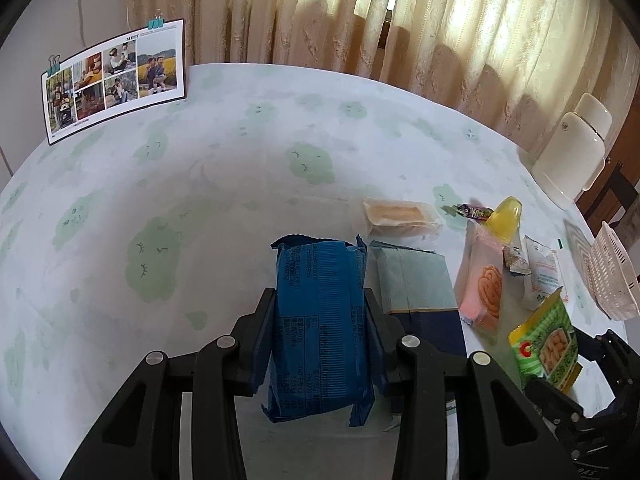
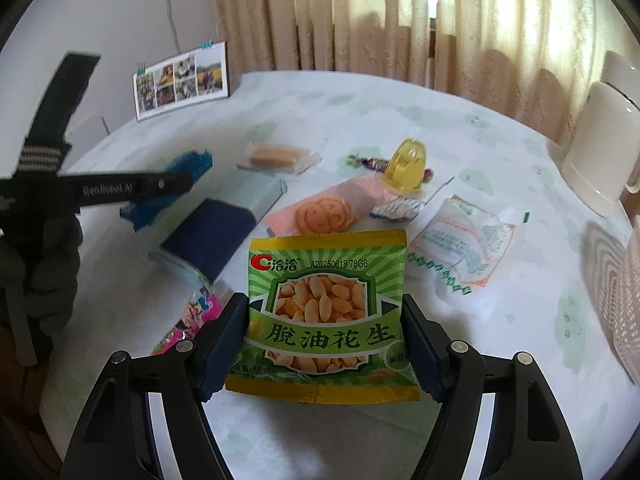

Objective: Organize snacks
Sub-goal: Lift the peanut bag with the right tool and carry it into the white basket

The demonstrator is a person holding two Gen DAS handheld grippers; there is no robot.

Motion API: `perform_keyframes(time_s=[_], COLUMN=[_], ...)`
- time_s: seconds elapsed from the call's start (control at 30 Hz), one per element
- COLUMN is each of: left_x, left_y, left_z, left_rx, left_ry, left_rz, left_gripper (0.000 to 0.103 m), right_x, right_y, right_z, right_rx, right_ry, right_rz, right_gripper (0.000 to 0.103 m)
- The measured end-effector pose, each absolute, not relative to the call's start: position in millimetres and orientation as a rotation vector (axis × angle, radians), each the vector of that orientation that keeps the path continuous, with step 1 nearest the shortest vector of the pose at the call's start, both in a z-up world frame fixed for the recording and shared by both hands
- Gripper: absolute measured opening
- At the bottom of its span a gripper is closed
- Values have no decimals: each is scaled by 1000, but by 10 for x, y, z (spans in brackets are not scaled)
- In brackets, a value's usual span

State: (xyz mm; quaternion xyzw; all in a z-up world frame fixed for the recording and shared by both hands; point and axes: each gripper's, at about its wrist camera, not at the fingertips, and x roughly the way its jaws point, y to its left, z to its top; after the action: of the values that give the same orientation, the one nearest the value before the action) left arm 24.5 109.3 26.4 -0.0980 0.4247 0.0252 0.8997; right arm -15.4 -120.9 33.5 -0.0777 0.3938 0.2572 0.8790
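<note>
Blue crinkled foil snack packet [image 1: 320, 332] sits pinched in the left gripper [image 1: 320, 312] above the cloud-print surface [image 1: 160, 200]; slick foil could slide out. The green peanut sachet [image 2: 326, 316] is flanked by the right gripper [image 2: 326, 324], whose pads barely touch, so lifting may drop it.

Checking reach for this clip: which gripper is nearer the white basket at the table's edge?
Right. The right gripper, around the peanut packet, has the white basket close on its right. The left gripper, clamped on the blue packet, sits farther away, beyond the right one.
</note>
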Motion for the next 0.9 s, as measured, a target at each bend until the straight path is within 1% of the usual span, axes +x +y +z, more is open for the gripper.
perform_keyframes(time_s=[0.5, 0.9], left_x=[189, 168], left_y=[903, 516], left_z=[314, 359], left_rx=[-142, -80], left_ry=[833, 831], left_rz=[97, 69], left_gripper=[36, 36], right_x=[-125, -73], right_y=[-1431, -2009], right_z=[389, 618], right_rx=[-55, 95], right_ry=[781, 689], right_rz=[480, 354], right_gripper=[74, 74])
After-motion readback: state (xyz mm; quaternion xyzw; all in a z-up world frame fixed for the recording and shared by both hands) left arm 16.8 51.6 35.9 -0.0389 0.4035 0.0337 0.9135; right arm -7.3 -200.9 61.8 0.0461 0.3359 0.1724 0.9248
